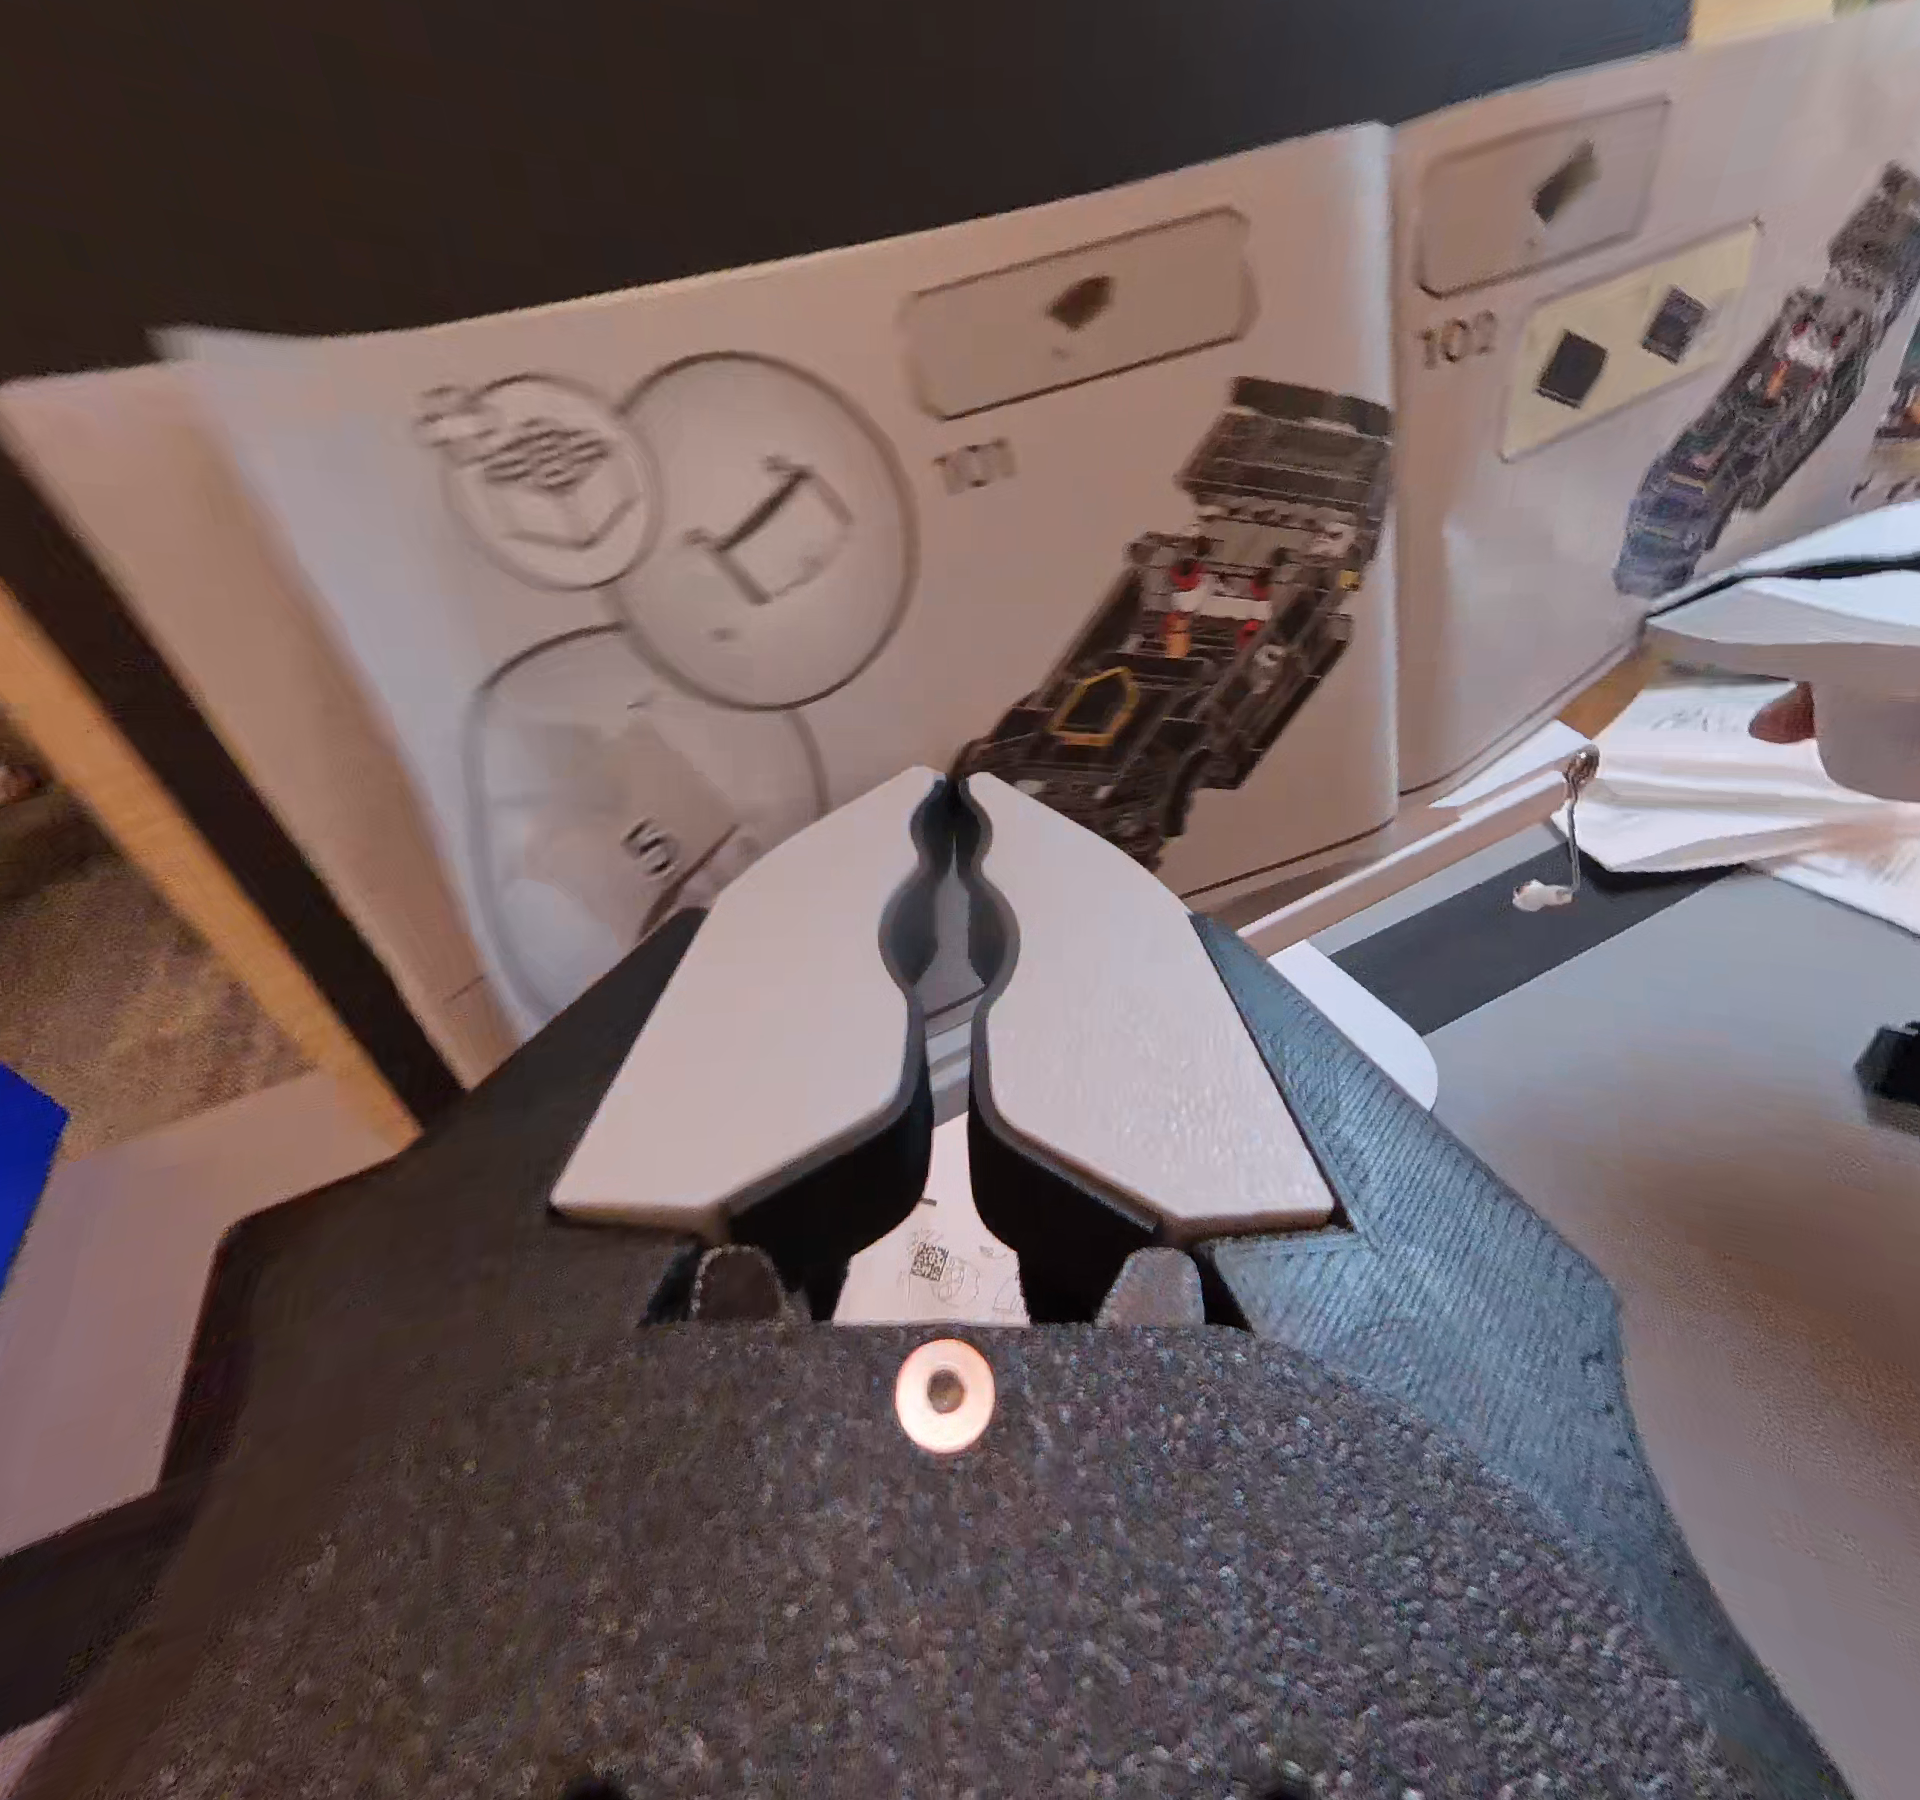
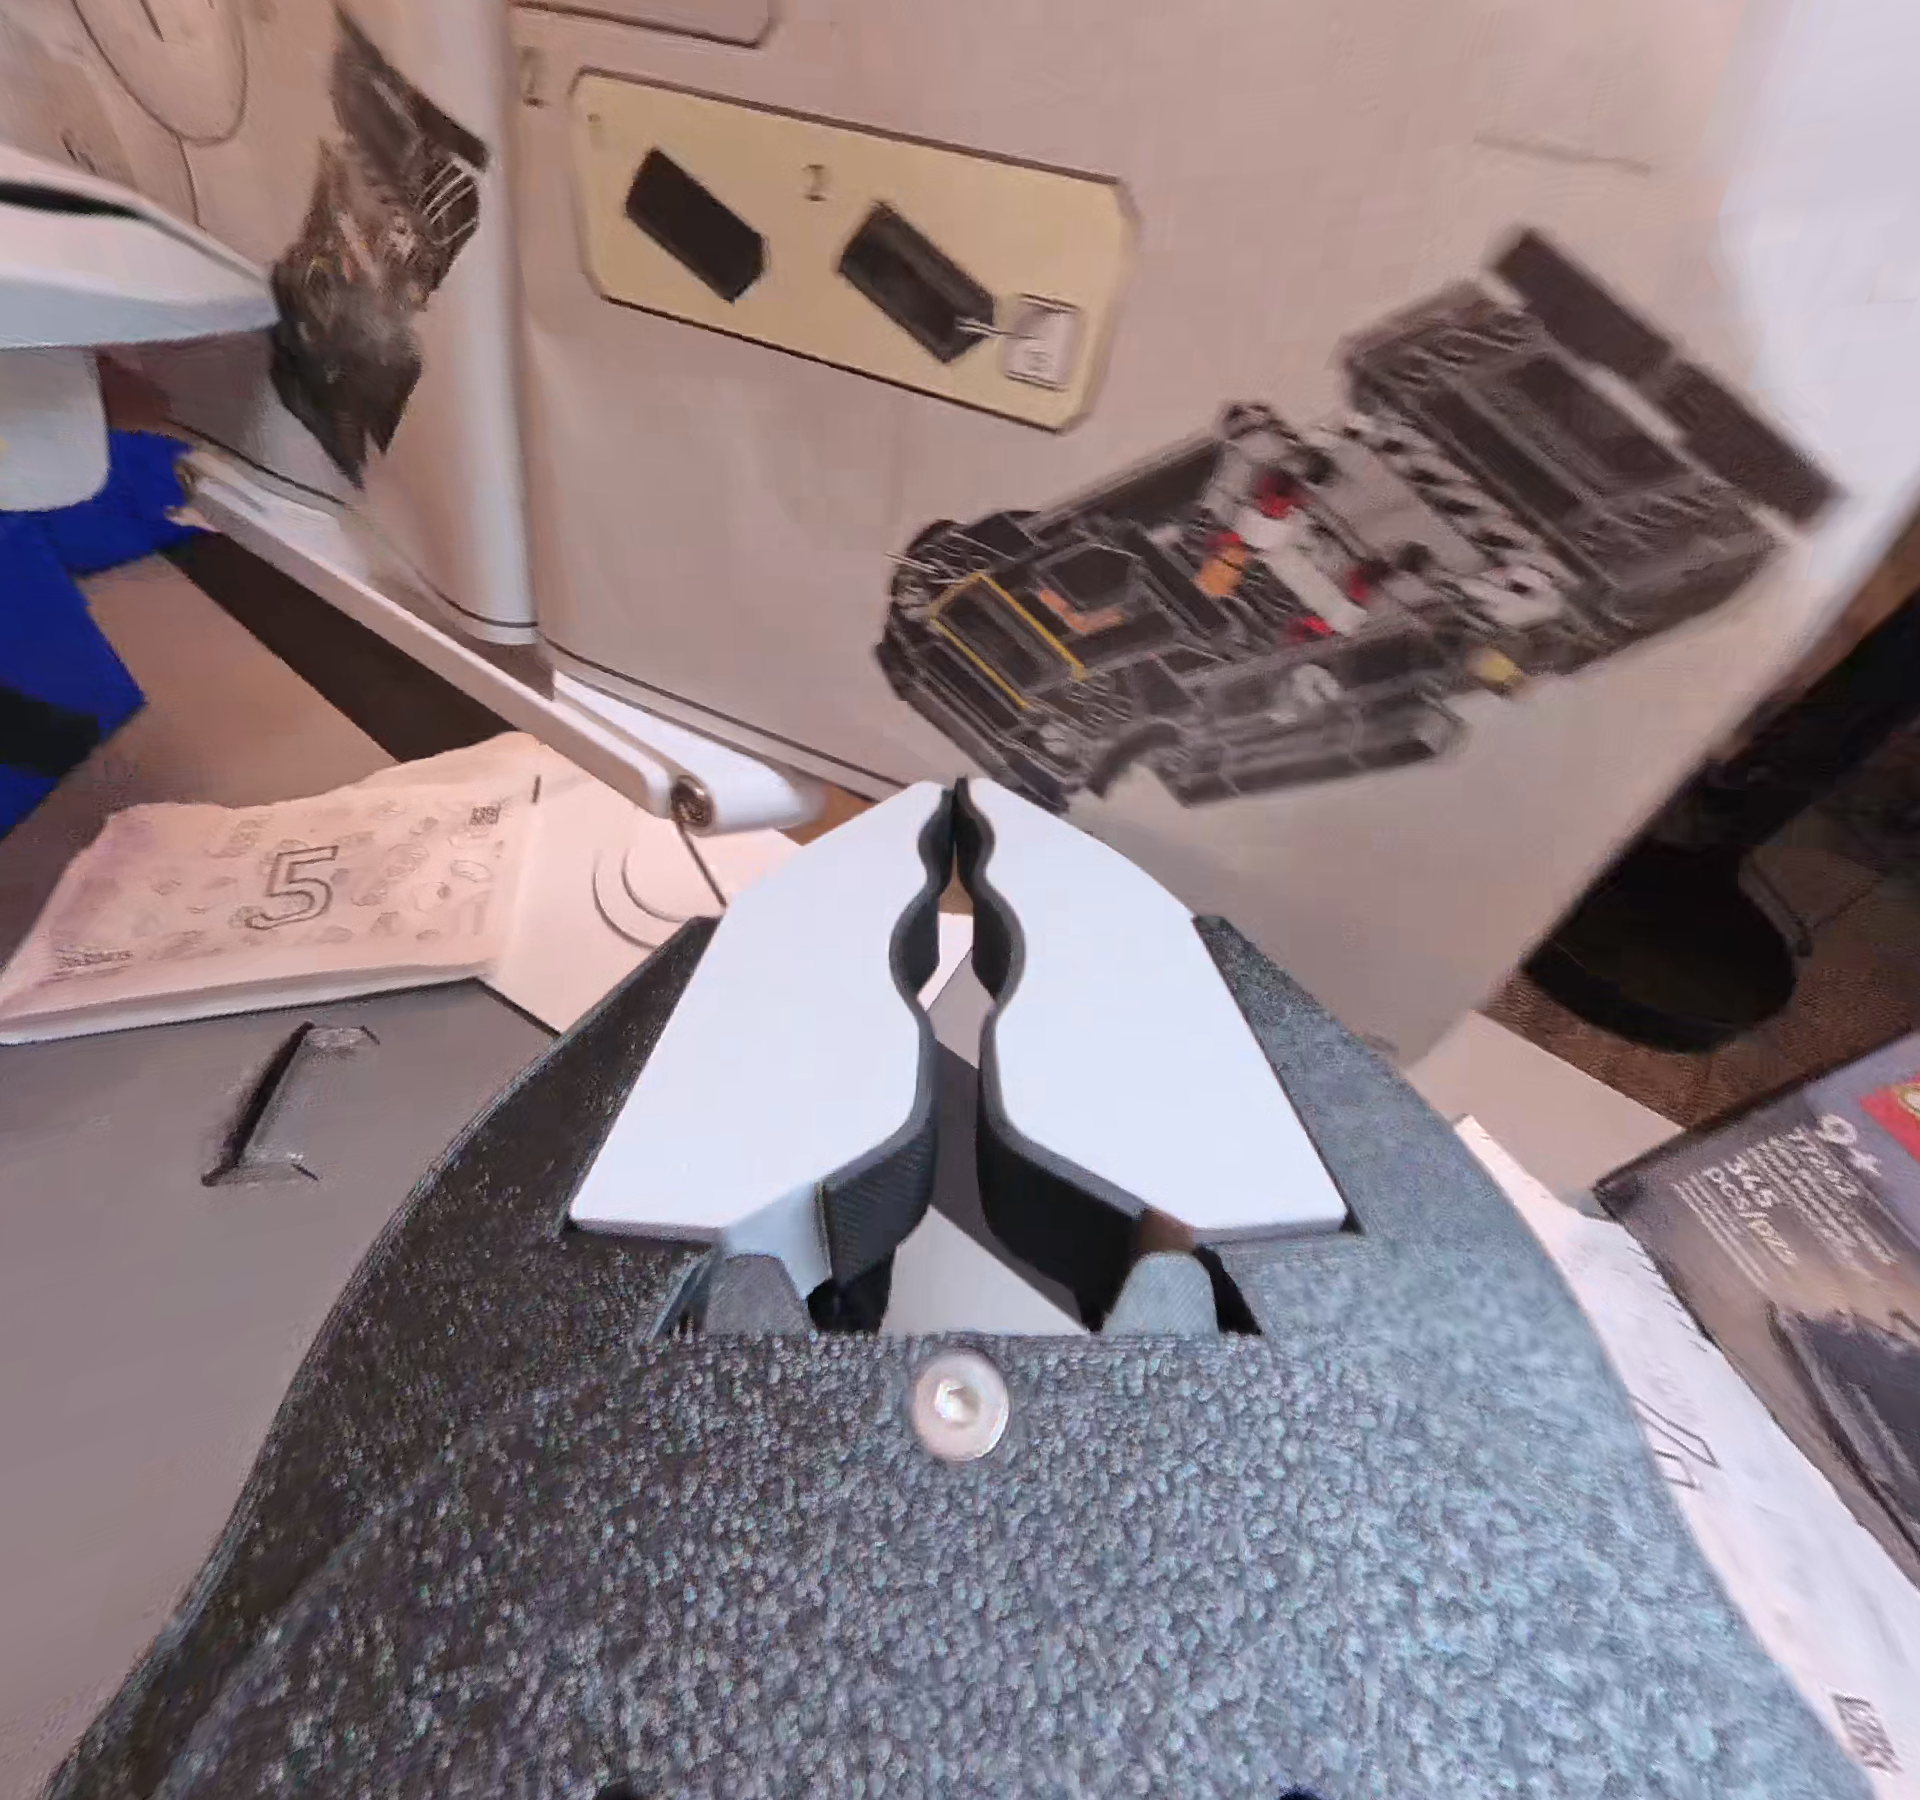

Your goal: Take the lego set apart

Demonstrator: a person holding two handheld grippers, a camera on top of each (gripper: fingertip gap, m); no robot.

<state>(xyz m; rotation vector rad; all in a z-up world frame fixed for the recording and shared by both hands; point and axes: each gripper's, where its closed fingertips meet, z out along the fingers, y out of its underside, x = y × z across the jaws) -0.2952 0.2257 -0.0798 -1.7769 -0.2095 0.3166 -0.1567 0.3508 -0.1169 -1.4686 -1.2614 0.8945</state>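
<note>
No built lego model shows in either view. An open instruction booklet (image 1: 1039, 462) stands upright on a white stand, with printed pictures of a black car; it also fills the right wrist view (image 2: 1195, 462). My left gripper (image 1: 956, 789) is shut and empty, its tips just in front of the left page. My right gripper (image 2: 954, 794) is shut and empty, its tips close to the right page. A small black piece (image 1: 1891, 1075) lies at the right edge of the grey table. A dark grey flat piece (image 2: 281, 1085) lies on the table to the left of my right gripper.
A white paper bag (image 2: 270, 898) with drawings lies flat beside the stand's arm (image 2: 468, 659). A dark box (image 2: 1787, 1262) lies on white paper at the right. Loose papers (image 1: 1745, 815) lie at the right. A blue object (image 2: 62, 659) is at the left. About 20 cm separates my left fingertips from my right. Between my right fingertips and the small black piece (image 1: 1891, 1075) there is roughly 20 cm.
</note>
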